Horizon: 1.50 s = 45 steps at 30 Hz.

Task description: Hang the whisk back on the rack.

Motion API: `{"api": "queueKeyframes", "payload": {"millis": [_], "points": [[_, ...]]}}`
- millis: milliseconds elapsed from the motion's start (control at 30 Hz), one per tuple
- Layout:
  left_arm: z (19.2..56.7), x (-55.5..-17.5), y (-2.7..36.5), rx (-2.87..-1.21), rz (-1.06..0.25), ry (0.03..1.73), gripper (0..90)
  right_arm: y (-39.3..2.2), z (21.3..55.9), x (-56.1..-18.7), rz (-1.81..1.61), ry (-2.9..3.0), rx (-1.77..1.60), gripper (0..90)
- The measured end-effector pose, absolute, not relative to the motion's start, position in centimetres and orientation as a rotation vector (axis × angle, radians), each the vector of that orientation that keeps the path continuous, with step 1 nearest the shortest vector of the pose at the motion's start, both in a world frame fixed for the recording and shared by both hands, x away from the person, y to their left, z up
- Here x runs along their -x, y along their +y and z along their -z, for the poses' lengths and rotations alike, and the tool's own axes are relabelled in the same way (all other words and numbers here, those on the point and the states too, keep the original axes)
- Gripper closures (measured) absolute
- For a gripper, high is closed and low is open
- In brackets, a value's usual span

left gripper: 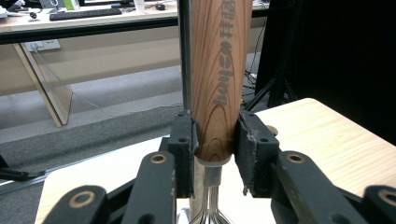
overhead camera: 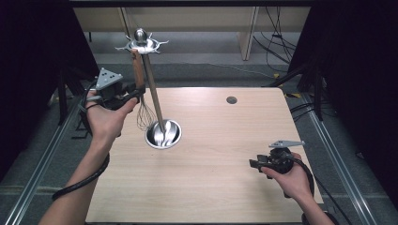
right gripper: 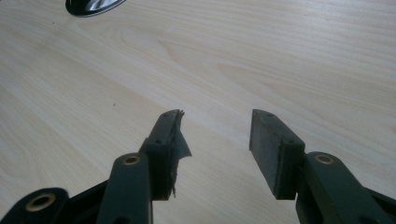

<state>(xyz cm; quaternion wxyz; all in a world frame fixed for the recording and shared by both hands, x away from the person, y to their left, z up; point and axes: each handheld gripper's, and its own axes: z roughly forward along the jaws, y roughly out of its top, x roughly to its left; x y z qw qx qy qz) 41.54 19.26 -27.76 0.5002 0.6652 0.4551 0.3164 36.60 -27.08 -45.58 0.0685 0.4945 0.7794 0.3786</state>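
Observation:
A whisk with a wooden handle [overhead camera: 137, 68] and wire loops [overhead camera: 145, 116] hangs from the hooked top [overhead camera: 141, 43] of a metal utensil stand. The stand's pole [overhead camera: 153, 91] rises from a round shiny base [overhead camera: 163, 133] on the table. My left gripper [overhead camera: 136, 92] is shut on the lower end of the whisk handle [left gripper: 217, 84]; both pads [left gripper: 184, 140] press its sides, and the pole [left gripper: 185, 51] stands just behind. My right gripper [overhead camera: 253, 163] rests low over the table at the front right, jaws open with nothing between its fingertips [right gripper: 215, 135].
The light wooden table [overhead camera: 220, 140] has a small round cable hole [overhead camera: 231, 100] near its far edge. Black curtains flank both sides, and cables lie on the floor at the right. A corner of the stand's base [right gripper: 93, 5] shows in the right gripper view.

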Motion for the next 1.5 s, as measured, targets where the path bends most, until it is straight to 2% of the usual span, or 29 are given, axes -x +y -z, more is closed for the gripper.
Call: {"api": "queueKeyframes", "payload": {"millis": [1100, 1500], "points": [[28.4, -42.3, 19.0, -1.607, -0.766, 1.102, 67.9, -27.1, 45.6, -36.6, -1.134, 2.353, -1.488, 54.0], [28.7, -41.1, 19.6, -1.585, -0.773, 1.078, 59.0, -27.3, 45.8, -36.9, -1.164, 2.344, -1.429, 54.2]]}}
